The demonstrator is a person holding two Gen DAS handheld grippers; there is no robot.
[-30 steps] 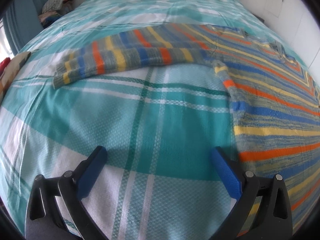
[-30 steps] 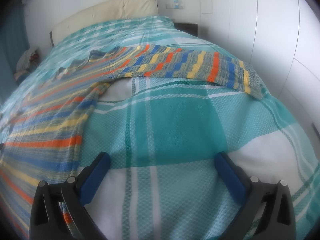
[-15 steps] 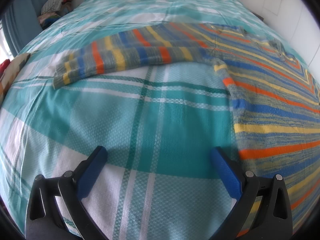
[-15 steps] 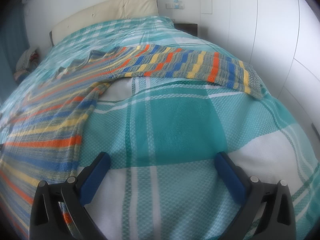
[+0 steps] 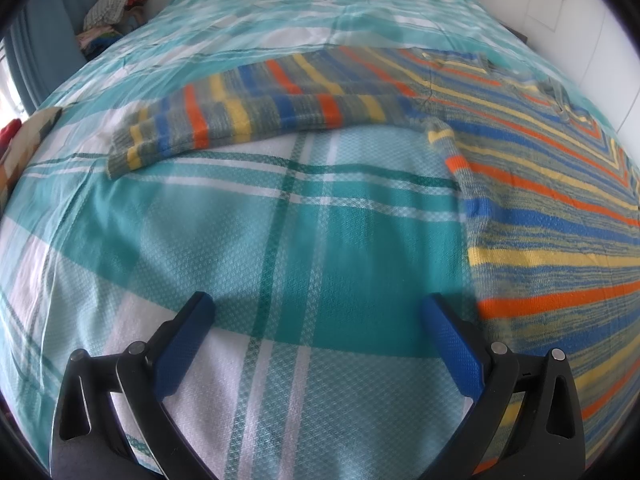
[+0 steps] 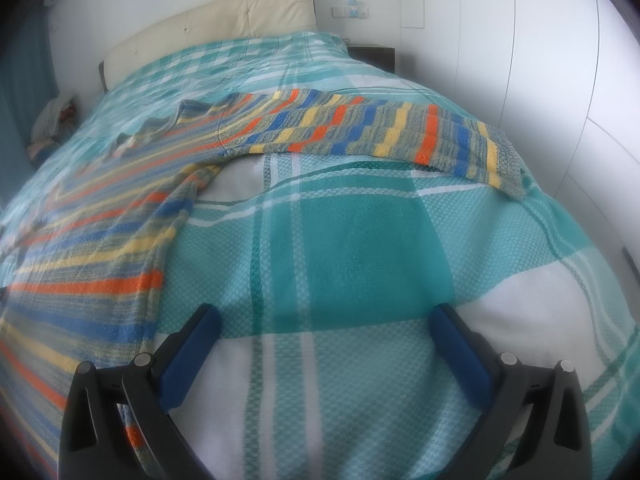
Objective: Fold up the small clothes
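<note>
A striped knit sweater (image 5: 560,208) in blue, orange, yellow and grey lies spread flat on the bed. In the left wrist view its body fills the right side and one sleeve (image 5: 248,116) stretches left. In the right wrist view the body (image 6: 100,240) lies at the left and the other sleeve (image 6: 380,132) stretches right toward the bed edge. My left gripper (image 5: 316,316) is open and empty above bare bedspread, left of the sweater's side edge. My right gripper (image 6: 324,324) is open and empty, right of the sweater's other side edge.
The bed carries a teal and white plaid bedspread (image 5: 280,240). A cream headboard (image 6: 208,28) and white wardrobe doors (image 6: 540,60) stand behind and to the right. A pile of clothes (image 5: 112,12) sits beside the bed at the far left.
The left view has shifted slightly, with the sweater sitting a little lower in frame. The right view is almost unchanged. Both grippers stay open.
</note>
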